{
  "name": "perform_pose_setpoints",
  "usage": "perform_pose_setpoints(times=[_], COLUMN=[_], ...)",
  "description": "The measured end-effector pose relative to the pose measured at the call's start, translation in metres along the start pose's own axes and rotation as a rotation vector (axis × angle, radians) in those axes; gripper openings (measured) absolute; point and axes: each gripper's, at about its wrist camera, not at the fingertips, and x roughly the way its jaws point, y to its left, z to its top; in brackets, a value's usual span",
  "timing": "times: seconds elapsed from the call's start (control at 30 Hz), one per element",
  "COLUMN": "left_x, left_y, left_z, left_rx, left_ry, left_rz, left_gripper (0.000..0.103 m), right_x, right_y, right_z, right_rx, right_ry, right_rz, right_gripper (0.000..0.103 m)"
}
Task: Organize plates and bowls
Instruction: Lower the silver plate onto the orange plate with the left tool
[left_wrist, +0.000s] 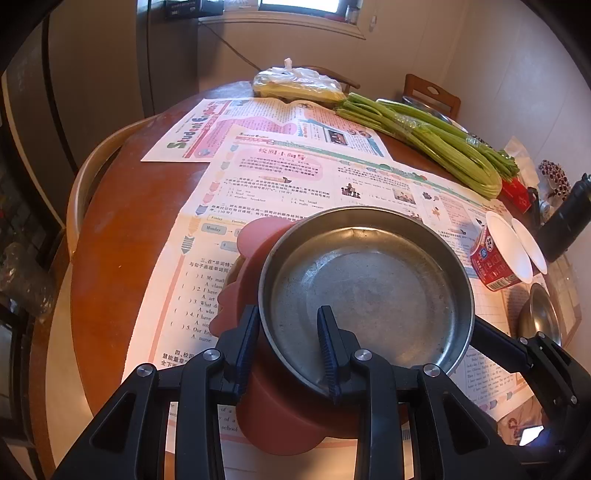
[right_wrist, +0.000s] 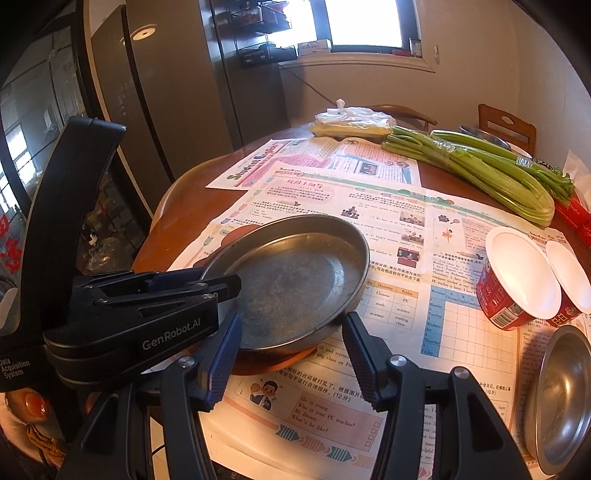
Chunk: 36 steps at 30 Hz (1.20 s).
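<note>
Metal plate (right_wrist: 291, 284) (tilted) in left tongs (right_wrist: 225, 286)

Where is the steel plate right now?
Centre of both views: the steel plate sits tilted on a red bowl, its rim pinched by the left gripper.

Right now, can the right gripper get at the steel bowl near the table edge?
Probably yes. The right gripper holds nothing, and only bare newspaper lies between it and the steel bowl at its right.

A dull, scuffed metal plate (left_wrist: 365, 291) is sitting tilted on top of a reddish-brown bowl (left_wrist: 284, 421), its near rim lifted. Near the table's right edge, a smaller metal bowl (right_wrist: 561, 398) is lying upright and empty on the newspaper.
</note>
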Motion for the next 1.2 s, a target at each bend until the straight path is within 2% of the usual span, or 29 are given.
perform_pose_setpoints(times=[0.63, 0.93, 1.2], left_x=[-0.018, -0.024, -0.036], left_y=[0.008, 0.007, 0.011], left_z=[-0.003, -0.004, -0.004], left_rx=[-0.017, -0.007, -0.016], left_ry=[-0.019, -0.028, -0.057], left_rz=[-0.014, -0.006, 0.005], left_gripper=[0.035, 0.041, 0.042], right_x=[-0.002, -0.005, -0.008], right_y=[0.003, 0.004, 0.003], right_z=[-0.001, -0.002, -0.001], right_rx=[-0.015, -0.021, -0.014], right_ry=[0.004, -0.007, -0.01], right_rz=[0.015, 0.023, 0.026], right_gripper=[0.057, 0.057, 0.057])
